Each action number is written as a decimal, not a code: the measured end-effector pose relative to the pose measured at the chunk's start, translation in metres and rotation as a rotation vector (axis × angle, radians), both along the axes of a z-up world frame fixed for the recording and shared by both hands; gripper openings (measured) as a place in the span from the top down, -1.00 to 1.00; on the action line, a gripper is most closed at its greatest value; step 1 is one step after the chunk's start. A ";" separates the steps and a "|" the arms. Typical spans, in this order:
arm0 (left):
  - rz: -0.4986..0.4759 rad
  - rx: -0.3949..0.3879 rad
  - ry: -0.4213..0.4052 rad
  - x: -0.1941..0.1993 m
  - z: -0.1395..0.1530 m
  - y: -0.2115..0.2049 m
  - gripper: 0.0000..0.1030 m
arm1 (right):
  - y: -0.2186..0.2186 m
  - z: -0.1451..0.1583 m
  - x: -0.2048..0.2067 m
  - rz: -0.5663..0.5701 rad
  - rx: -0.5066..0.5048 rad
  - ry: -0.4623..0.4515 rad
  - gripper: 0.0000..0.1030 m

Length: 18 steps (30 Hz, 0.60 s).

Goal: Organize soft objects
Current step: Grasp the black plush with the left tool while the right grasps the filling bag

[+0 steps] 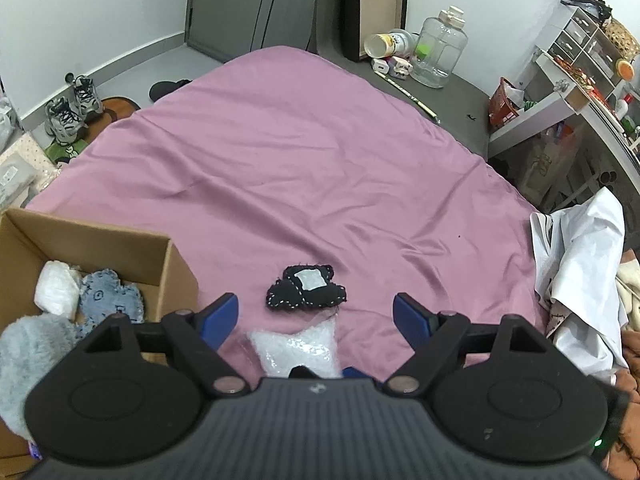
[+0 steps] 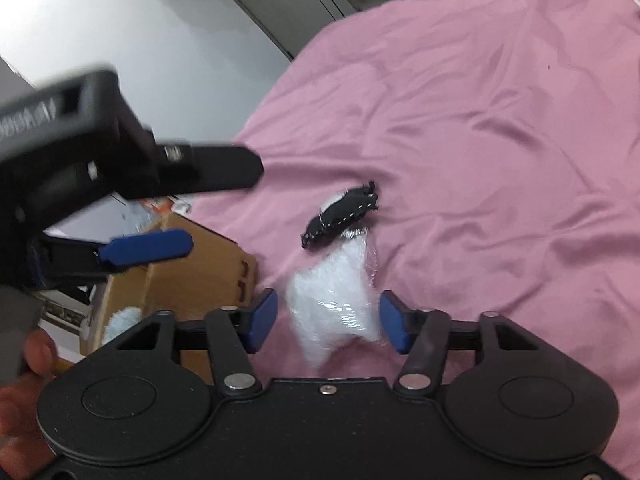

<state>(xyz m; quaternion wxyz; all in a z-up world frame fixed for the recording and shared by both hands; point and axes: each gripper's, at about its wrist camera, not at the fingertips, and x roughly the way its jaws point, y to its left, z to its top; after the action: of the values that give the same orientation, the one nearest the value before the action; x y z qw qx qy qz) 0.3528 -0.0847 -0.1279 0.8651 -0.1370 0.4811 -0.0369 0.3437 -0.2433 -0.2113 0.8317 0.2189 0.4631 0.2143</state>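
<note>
A white plastic-wrapped soft pouch [image 1: 298,350] lies on the pink bedsheet [image 1: 300,160], with a black stitched soft pad [image 1: 306,293] just beyond it. My left gripper [image 1: 316,312] is open and empty, hovering above the pouch. My right gripper [image 2: 328,320] is open, its blue pads on either side of the white pouch [image 2: 340,308], not closed on it. The black pad [image 2: 340,216] lies just past it. The left gripper [image 2: 168,208] shows at the left of the right wrist view, open. A cardboard box [image 1: 120,248] holds a white pouch, a blue denim piece and a grey fluffy piece.
The box [image 2: 200,268] stands at the bed's left edge. White and orange cloths [image 1: 580,280] are heaped at the right. Shoes [image 1: 72,108] sit on the floor to the left. A clear jug [image 1: 440,52] and shelves [image 1: 580,60] stand beyond the bed.
</note>
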 end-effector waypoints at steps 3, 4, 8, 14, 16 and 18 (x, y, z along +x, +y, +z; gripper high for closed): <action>0.007 0.006 0.005 0.003 -0.006 -0.002 -0.62 | 0.001 -0.013 0.004 -0.001 0.015 0.049 0.31; 0.010 0.006 0.007 0.005 -0.008 -0.003 -0.62 | 0.000 -0.013 0.005 -0.004 0.021 0.048 0.39; 0.009 0.003 0.019 0.014 -0.018 -0.011 -0.62 | -0.007 -0.009 0.005 -0.030 0.014 0.040 0.49; 0.006 0.028 0.031 0.024 -0.035 -0.024 -0.62 | -0.026 -0.004 0.008 -0.101 0.010 0.053 0.50; 0.012 0.040 0.036 0.027 -0.042 -0.027 -0.61 | -0.031 -0.004 0.009 -0.126 0.003 0.056 0.50; 0.025 0.045 0.039 0.031 -0.047 -0.029 -0.61 | -0.036 -0.003 0.010 -0.151 -0.005 0.059 0.50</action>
<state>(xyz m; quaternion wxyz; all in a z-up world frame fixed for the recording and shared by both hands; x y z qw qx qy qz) 0.3840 -0.1133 -0.1749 0.8588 -0.1244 0.4968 -0.0125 0.3542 -0.2791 -0.2146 0.8321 0.2573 0.4700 0.1432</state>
